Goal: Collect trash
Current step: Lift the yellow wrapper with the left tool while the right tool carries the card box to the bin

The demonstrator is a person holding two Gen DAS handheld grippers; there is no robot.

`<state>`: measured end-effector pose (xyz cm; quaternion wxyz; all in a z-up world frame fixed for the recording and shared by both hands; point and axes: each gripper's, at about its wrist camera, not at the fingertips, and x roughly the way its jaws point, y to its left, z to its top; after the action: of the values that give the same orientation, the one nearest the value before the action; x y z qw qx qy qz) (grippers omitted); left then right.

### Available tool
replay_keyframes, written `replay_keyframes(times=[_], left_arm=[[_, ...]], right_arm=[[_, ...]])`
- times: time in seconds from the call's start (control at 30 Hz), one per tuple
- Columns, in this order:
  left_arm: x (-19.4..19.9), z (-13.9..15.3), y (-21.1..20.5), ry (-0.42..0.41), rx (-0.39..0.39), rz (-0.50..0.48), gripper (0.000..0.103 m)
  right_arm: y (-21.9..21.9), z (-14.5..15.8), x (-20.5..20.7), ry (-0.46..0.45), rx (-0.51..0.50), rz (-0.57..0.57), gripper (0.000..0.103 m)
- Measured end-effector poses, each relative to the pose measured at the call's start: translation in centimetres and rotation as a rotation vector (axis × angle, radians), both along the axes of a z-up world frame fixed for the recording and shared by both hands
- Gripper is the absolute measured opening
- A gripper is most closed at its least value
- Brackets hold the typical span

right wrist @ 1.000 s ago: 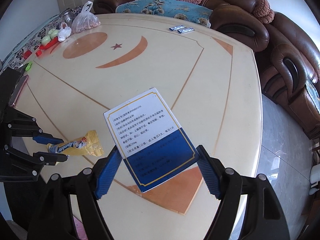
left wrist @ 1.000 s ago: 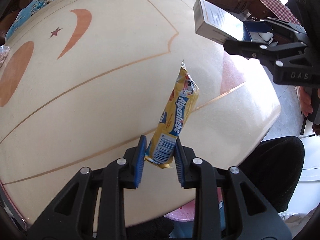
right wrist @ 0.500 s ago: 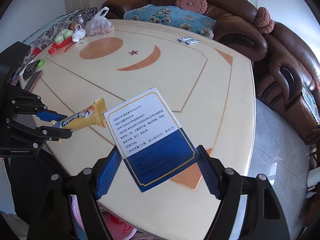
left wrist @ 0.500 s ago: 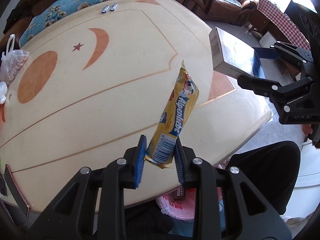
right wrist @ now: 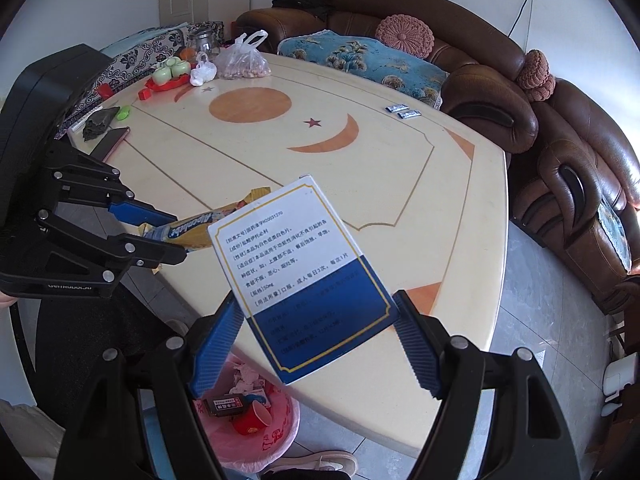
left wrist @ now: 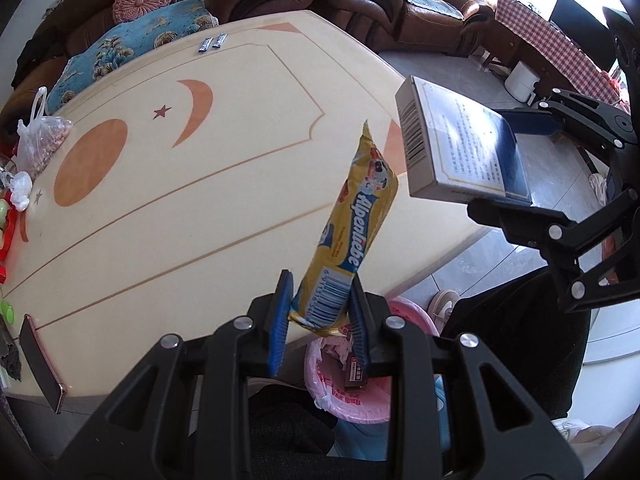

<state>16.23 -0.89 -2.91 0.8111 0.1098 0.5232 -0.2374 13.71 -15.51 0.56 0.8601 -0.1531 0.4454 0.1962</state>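
Nearest, the left gripper (left wrist: 320, 318) is pinching the barcode end of a yellow wrapper (left wrist: 352, 224), its blue pads (left wrist: 280, 328) pressed against the foil; the wrapper is standing up and tilting away over the table's near edge. The right gripper (right wrist: 316, 344) is clamping the blue end of a white-and-blue box (right wrist: 304, 276) between widely set jaws, the box hanging in the air over the table (right wrist: 400, 208) edge, clear of the surface. Seen from the left wrist, box and wrapper are sitting just beside each other without touching.

Below both grippers, a pink bin (right wrist: 276, 436) is standing on the floor against the table's rim, holding a red cup (right wrist: 252, 420), a dark packet (right wrist: 226, 406) and crumpled paper. A shoe (right wrist: 316, 464) is lying just beside it.

Farther out, a phone (left wrist: 40, 360) is lying along the left edge. The middle of the table is showing bare inlay. Two small sachets (right wrist: 402, 110) are lying near the far rim, and a bag (right wrist: 242, 60) with other clutter is crowding the far-left corner. A sofa (right wrist: 560, 176) is wrapping round the far side.
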Motion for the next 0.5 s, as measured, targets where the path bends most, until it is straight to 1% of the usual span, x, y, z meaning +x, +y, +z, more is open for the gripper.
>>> replay_keyframes(times=[0.23,0.5], left_arm=[[-3.2,0.6,-0.1,-0.036,0.003,-0.023,0.028],[-6.0,0.2,-0.1,-0.052,0.021,-0.047,0.028]], right_arm=[[1.1,0.1,-3.9,0.000,-0.001,0.024,0.073],[1.6,0.1,-7.5,0.001,-0.003,0.035,0.073]])
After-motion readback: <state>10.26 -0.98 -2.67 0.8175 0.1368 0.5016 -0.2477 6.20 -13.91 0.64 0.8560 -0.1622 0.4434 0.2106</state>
